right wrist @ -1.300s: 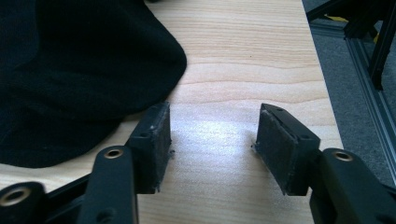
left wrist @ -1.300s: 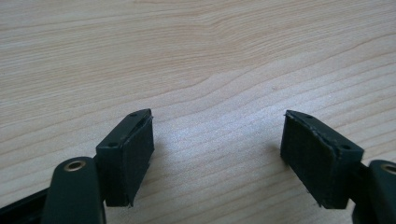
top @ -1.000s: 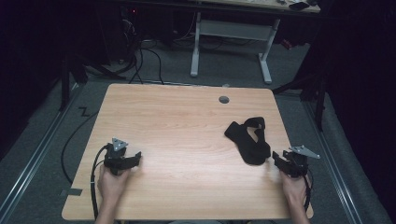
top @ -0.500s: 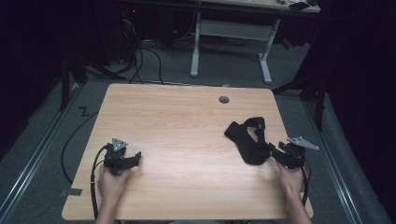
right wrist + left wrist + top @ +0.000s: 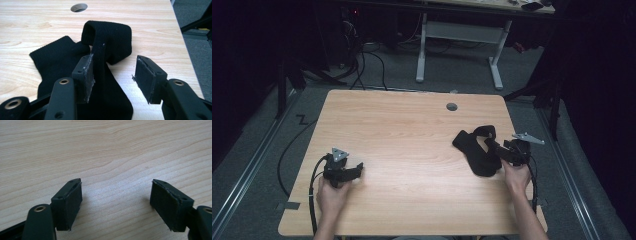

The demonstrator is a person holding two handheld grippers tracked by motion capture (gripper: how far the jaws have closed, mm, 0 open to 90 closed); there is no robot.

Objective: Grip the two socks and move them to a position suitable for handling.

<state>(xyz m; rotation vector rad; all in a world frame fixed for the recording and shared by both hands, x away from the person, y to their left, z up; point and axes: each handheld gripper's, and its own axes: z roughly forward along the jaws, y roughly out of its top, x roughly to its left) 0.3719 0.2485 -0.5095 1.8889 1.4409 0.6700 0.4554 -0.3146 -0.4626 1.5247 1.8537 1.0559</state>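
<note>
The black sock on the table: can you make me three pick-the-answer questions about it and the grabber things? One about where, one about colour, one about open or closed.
1. Where does the sock lie on the table?
A. near the person's right hand
B. near the person's left hand
C. on the floor

2. What colour is the sock?
A. white
B. black
C. red

3. How are the fingers of the right gripper?
A. squeezed shut on the sock
B. shut with nothing in them
C. apart, with a fold of sock between them

Answers:
1 A, the high view shows it by the right gripper, far from the left gripper.
2 B, it is black in both views.
3 C, the right gripper view shows a wide gap, with only one finger against the cloth; the jaws have just been opening.
</note>
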